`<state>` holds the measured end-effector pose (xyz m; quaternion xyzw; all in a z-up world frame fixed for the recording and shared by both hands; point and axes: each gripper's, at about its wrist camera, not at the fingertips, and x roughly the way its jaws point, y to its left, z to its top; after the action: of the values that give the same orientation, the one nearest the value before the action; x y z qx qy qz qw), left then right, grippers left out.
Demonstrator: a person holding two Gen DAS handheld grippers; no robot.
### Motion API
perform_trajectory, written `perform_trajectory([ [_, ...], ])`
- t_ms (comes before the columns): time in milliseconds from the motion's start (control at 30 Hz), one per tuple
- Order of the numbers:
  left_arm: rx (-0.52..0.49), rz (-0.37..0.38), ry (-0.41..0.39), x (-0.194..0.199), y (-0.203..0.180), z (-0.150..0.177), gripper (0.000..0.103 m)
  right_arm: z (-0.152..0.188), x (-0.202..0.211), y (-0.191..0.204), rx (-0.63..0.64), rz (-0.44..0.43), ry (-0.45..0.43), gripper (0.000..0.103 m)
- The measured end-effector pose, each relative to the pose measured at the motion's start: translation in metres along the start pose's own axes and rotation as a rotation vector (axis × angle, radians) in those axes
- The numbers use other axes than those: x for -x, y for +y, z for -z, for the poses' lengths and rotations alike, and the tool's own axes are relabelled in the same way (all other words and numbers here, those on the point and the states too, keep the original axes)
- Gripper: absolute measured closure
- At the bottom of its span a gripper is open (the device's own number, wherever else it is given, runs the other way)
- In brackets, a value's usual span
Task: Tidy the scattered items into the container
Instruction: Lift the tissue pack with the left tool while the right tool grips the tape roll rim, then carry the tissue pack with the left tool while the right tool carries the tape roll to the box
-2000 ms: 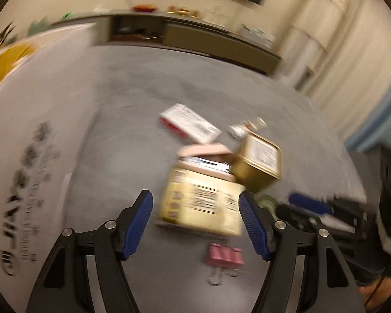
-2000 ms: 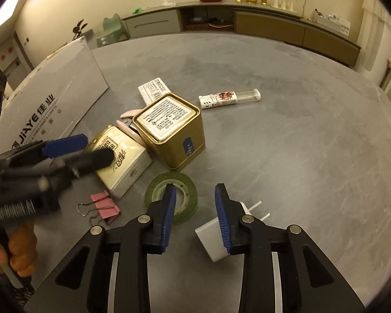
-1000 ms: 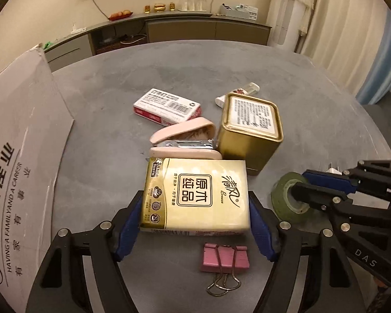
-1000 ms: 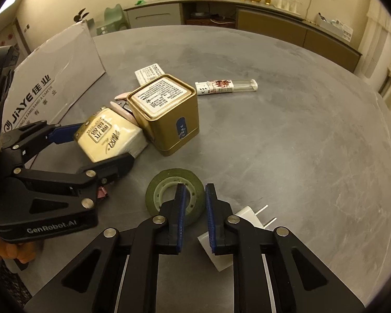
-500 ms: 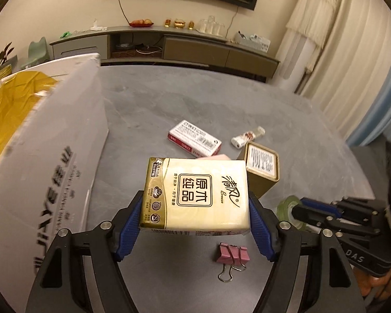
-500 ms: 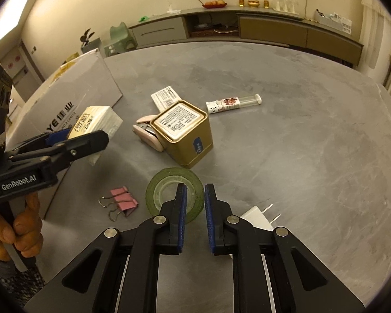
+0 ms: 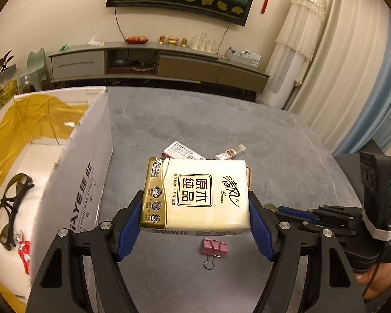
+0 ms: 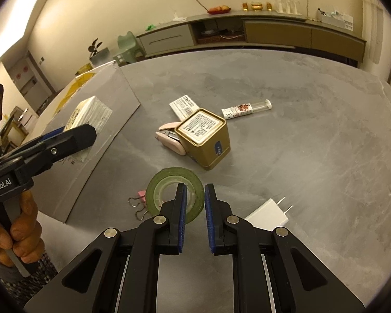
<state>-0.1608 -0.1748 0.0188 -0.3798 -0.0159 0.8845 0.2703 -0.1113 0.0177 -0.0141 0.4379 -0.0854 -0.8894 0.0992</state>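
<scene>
My left gripper (image 7: 195,208) is shut on a cream and gold tissue pack (image 7: 195,195), held in the air beside the right wall of the white cardboard box (image 7: 88,156). Black glasses (image 7: 10,208) and a small red item (image 7: 24,253) lie inside the box. In the right wrist view the pack (image 8: 91,114) hangs near the box wall (image 8: 112,99). My right gripper (image 8: 195,195) is shut on the near rim of a green tape roll (image 8: 164,185), one finger inside the ring and one outside.
On the grey table lie a gold tin (image 8: 203,138), a pink stapler (image 8: 169,140), a flat white carton (image 8: 182,107), a clear tube (image 8: 245,109), a white plug adapter (image 8: 268,216) and a pink binder clip (image 7: 213,245). A hand (image 8: 18,234) holds the left gripper.
My left gripper shut on the tissue pack and lifted it off the table toward the box. My right gripper narrowed onto the tape roll's rim.
</scene>
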Motion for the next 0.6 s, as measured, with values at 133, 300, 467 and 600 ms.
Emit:
perform_trajectory([
  [133,0.001,-0.005,-0.022,0.011,0.0,-0.002,0.029,-0.001,0.009,0.006,0.018,0.023,-0.023,0.089],
  [300,0.002,-0.009,-0.048,0.027,0.003,-0.002,0.029,-0.002,0.02,0.017,0.049,0.048,-0.053,0.088],
  [467,0.007,-0.019,-0.068,0.04,0.011,-0.002,0.029,-0.003,0.026,0.033,0.08,0.05,-0.07,0.089],
  [600,0.014,-0.025,-0.08,0.051,0.016,-0.002,0.029,-0.004,0.027,0.044,0.095,0.047,-0.074,0.088],
])
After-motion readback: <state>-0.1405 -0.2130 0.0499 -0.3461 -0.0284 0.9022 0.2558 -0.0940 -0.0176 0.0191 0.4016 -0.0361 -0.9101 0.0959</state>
